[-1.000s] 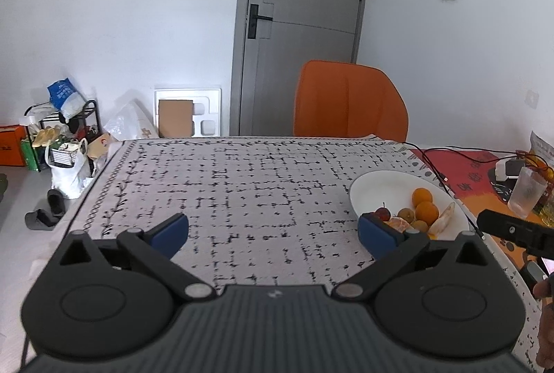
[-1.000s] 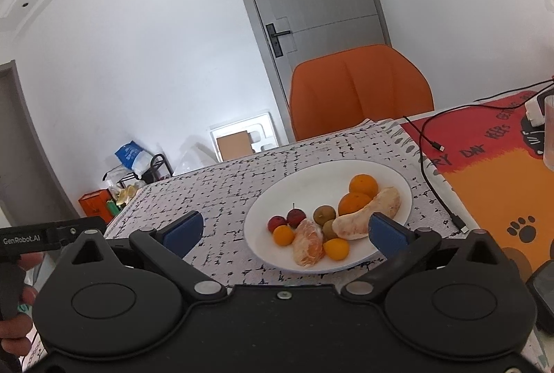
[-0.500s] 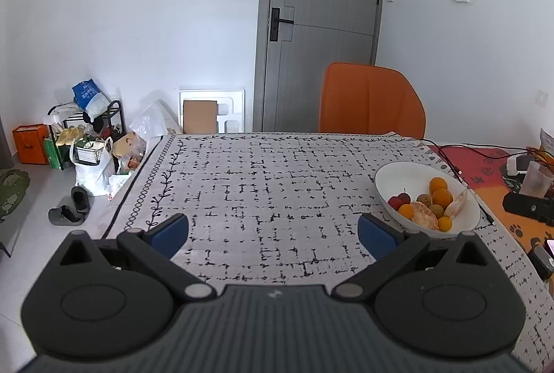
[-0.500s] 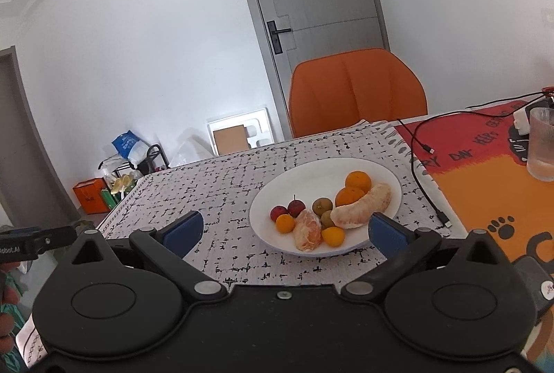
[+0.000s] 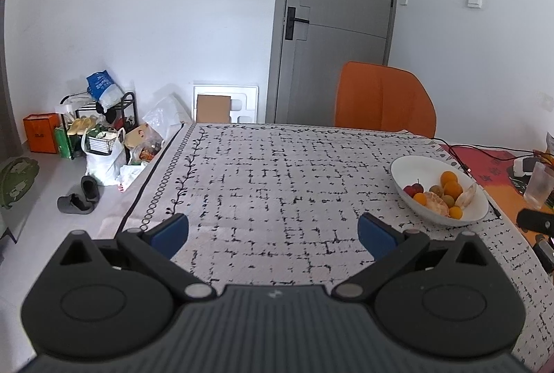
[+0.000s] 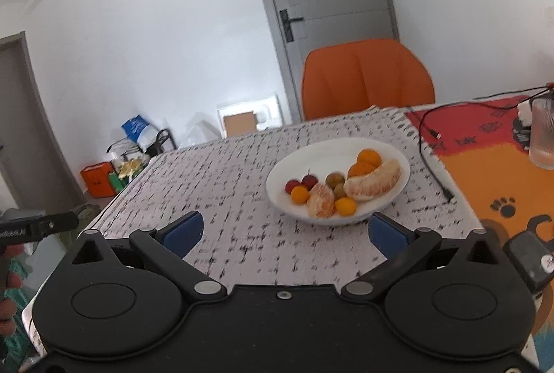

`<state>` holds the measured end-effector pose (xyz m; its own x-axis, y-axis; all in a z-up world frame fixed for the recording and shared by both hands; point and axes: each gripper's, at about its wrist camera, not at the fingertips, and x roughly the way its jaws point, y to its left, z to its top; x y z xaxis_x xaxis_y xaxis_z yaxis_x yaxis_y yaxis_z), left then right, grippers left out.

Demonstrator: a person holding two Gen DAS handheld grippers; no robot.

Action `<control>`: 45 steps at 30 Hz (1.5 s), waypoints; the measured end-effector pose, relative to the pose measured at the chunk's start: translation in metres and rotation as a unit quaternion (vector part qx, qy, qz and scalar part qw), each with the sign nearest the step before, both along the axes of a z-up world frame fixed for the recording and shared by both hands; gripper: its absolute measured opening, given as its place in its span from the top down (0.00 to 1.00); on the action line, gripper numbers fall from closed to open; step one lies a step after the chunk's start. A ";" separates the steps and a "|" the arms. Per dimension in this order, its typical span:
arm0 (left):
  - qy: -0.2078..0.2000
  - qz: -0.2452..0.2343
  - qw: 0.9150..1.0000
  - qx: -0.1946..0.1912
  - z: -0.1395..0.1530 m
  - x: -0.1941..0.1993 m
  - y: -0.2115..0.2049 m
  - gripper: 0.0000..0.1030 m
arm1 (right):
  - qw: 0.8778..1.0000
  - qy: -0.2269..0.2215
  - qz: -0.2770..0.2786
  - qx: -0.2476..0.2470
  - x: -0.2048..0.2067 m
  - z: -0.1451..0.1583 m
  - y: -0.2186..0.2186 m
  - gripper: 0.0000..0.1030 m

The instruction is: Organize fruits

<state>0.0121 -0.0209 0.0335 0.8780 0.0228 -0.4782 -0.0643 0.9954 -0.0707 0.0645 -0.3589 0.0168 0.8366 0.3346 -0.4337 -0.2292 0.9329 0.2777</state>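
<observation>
A white bowl (image 6: 346, 149) stands on the patterned tablecloth and holds several fruits: oranges (image 6: 368, 157), small red fruits (image 6: 309, 181), a peeled citrus (image 6: 321, 200) and a pomelo wedge (image 6: 375, 181). The bowl also shows in the left wrist view (image 5: 415, 169) at the right. My right gripper (image 6: 282, 231) is open and empty, just short of the bowl's near rim. My left gripper (image 5: 273, 233) is open and empty over the bare cloth, left of the bowl.
An orange chair (image 5: 384, 99) stands at the far table edge. A black cable (image 6: 432, 158) and a glass (image 6: 542, 134) lie right of the bowl on a red and orange mat (image 6: 491, 165). The floor at the left holds bags and a rack (image 5: 100, 127).
Both grippers have pulled back from the bowl and risen, so the bowl looks smaller and farther. Both stayed open and empty.
</observation>
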 end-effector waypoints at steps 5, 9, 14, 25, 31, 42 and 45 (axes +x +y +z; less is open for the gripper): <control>-0.002 0.003 1.000 -0.002 0.000 -0.005 0.005 0.00 | 1.000 -0.002 0.009 -0.008 -0.007 0.001 0.003 0.00; -0.006 0.001 1.000 0.001 -0.001 -0.009 0.005 0.00 | 1.000 -0.005 0.008 -0.004 -0.008 0.001 0.004 0.00; -0.002 0.003 1.000 0.002 -0.004 -0.010 0.006 0.00 | 1.000 -0.002 0.008 -0.008 -0.008 -0.002 0.006 0.00; -0.002 0.004 1.000 0.006 -0.003 -0.011 0.006 0.00 | 1.000 -0.003 0.009 -0.008 -0.009 -0.006 0.007 0.00; -0.001 0.002 1.000 0.008 -0.004 -0.013 0.005 0.00 | 1.000 -0.005 0.009 -0.011 -0.010 -0.006 0.007 0.00; 0.001 0.002 1.000 0.009 -0.005 -0.013 0.005 0.00 | 1.000 -0.003 0.009 -0.014 -0.009 -0.008 0.008 0.00; 0.002 0.001 1.000 0.009 -0.006 -0.013 0.005 0.00 | 1.000 -0.003 0.008 -0.014 -0.009 -0.008 0.009 0.00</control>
<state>-0.0010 -0.0157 0.0276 0.8759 0.0333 -0.4814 -0.0665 0.9964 -0.0521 0.0551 -0.3503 0.0087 0.8334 0.3363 -0.4386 -0.2465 0.9364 0.2497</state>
